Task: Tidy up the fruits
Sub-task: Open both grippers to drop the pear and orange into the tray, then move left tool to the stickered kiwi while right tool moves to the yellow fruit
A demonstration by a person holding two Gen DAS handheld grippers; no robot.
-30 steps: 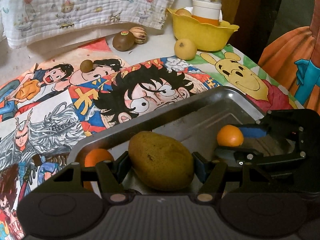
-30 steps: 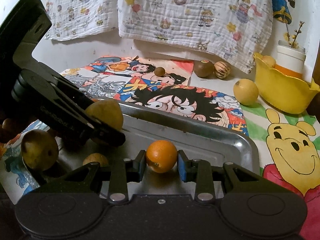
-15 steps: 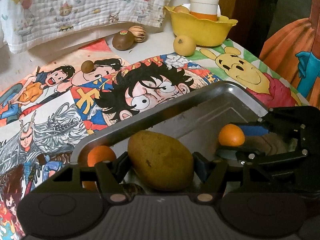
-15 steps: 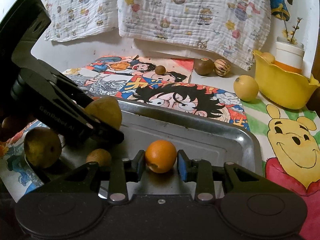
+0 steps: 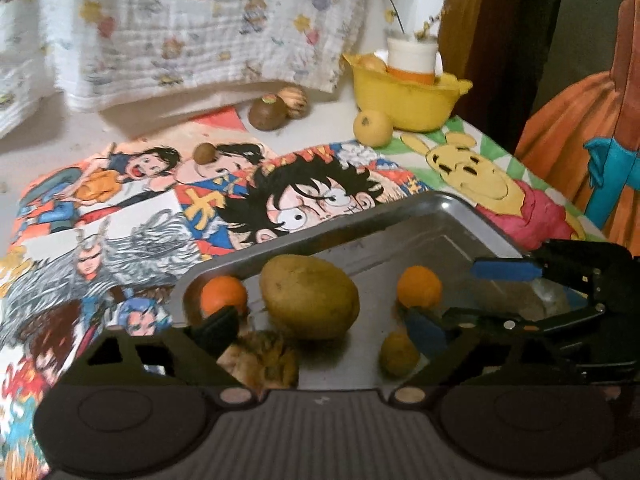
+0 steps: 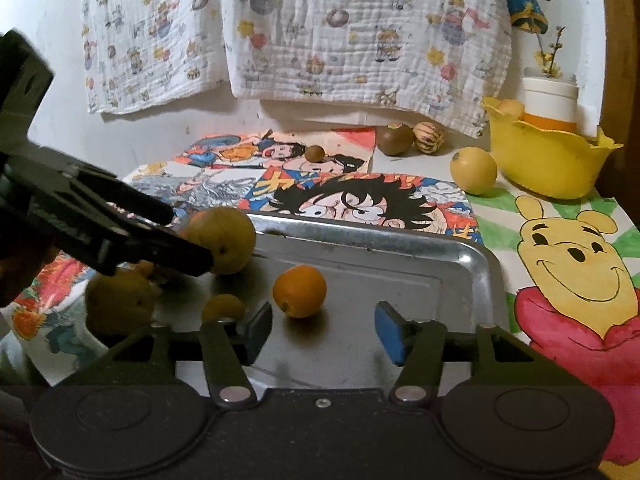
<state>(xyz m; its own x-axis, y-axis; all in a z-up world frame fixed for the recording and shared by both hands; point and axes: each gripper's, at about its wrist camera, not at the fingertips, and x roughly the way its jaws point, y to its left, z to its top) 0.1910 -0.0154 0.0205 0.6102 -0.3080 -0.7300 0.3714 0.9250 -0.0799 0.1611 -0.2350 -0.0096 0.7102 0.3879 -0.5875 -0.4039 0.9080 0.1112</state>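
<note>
While both grippers hang over the metal tray (image 6: pixel 476 264), neither one grips any fruit. The left gripper (image 5: pixel 316 332) has its jaws spread wide, with the large yellow-green mango (image 5: pixel 309 296) lying on the tray floor between and just beyond the fingers, not pinched. The right gripper (image 6: pixel 320 332) is likewise released, its blue pads (image 6: pixel 390 332) standing well apart; the orange (image 6: pixel 299 290) sits loose on the tray just ahead of the gap, nearer the left finger.

In the left wrist view, a second orange (image 5: pixel 223 295) rests in the tray's near left corner, beside the mango. A small yellowish fruit (image 5: pixel 398 354) lies on the tray close to the right gripper's lower finger. A brownish, mottled fruit (image 5: pixel 260 358) lies directly before the left gripper's body; what kind it is cannot be told.

Outside the tray, on the cartoon-printed cloth (image 6: pixel 568 264), a round yellow fruit (image 6: pixel 473 170) stands just beside the yellow bowl (image 6: pixel 548 160). A kiwi (image 6: pixel 395 139) and a striped fruit (image 6: pixel 429 138) sit side by side near the hanging blanket (image 6: pixel 360 32). A small brown fruit (image 6: pixel 315 153) lies apart on the cloth.
</note>
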